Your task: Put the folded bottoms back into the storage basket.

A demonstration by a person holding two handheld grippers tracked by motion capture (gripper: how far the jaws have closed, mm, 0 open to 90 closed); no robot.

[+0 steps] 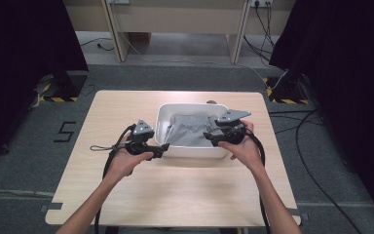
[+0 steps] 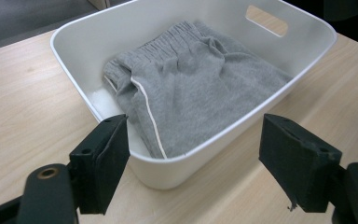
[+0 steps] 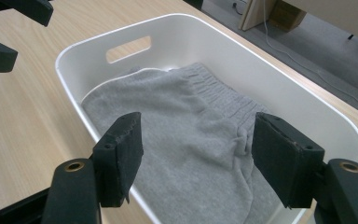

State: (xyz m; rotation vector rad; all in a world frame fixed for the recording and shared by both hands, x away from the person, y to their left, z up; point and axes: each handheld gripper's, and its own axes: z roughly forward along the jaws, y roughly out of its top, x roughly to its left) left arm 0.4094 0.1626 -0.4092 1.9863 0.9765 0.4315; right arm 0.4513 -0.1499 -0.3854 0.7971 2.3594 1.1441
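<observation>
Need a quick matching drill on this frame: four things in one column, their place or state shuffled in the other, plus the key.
Things
1. shorts
2. bin
3. left gripper
4. right gripper

Place or state
A. white, stands on the wooden table
B. grey, folded inside the bin
C. jaws open, over the bin's right end
D. jaws open, at the bin's near left corner, outside it

Pairs: 1-B, 2-A, 3-D, 4-C
</observation>
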